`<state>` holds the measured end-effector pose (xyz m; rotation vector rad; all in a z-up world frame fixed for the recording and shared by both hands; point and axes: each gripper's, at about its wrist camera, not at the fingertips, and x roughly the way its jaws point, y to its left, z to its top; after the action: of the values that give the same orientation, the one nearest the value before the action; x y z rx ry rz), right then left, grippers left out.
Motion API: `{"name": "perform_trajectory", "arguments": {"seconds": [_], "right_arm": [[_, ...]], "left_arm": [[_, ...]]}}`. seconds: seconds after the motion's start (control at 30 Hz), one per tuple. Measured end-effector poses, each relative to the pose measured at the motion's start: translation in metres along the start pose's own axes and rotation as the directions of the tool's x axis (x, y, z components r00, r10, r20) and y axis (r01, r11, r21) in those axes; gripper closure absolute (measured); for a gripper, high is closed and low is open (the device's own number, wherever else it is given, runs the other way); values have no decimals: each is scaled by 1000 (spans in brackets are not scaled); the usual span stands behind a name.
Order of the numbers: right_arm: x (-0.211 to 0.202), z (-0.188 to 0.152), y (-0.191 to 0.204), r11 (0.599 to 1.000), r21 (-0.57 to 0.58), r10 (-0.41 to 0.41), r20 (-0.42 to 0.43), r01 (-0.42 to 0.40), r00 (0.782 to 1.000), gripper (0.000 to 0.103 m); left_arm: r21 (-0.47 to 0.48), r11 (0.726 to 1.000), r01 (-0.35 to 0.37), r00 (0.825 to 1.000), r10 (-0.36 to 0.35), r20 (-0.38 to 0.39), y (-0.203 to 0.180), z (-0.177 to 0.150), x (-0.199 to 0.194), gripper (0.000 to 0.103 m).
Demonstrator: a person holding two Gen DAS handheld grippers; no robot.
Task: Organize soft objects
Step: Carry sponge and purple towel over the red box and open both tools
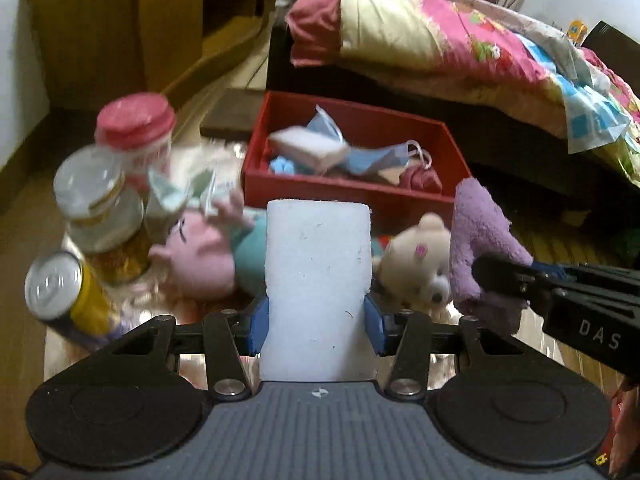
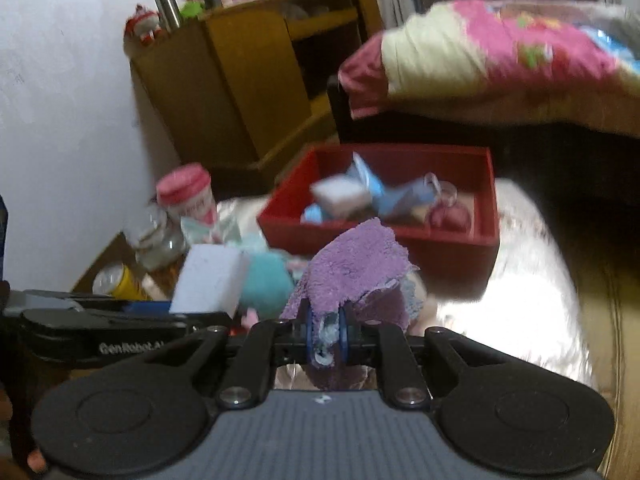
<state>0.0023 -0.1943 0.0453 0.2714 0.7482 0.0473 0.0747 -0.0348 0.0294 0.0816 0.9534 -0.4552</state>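
Sponge [image 1: 318, 280] in left gripper [image 1: 316, 320]; cloth [image 2: 356, 264] in right gripper [image 2: 327, 332].

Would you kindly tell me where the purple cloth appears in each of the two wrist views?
Left wrist view: the purple cloth sits at right, pinched by the right gripper that enters from the right edge.
Right wrist view: it is bottom centre, clamped in that gripper.
Shared landmark: the red box behind it.

Plush toys [image 1: 240, 256] before red box [image 1: 348, 194]
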Motion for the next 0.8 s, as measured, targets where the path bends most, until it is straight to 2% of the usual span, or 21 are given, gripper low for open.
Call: {"name": "perform_trajectory", "arguments": {"seconds": [0.2,0.5,0.8], "right_arm": [[3,19,1,1000,-12,-8,43,9,999,103],[8,42,-3,999,-34,-27,107,31,994,103],[17,54,-13,997,-39,-57,136,62,989,103]], "left_arm": [[27,999,-20,1000,19,22,-4,16,8,54],[27,1000,-3,999,2,53,-6,36,15,54],[30,999,-20,997,17,69,-2,49,23,54]]}}
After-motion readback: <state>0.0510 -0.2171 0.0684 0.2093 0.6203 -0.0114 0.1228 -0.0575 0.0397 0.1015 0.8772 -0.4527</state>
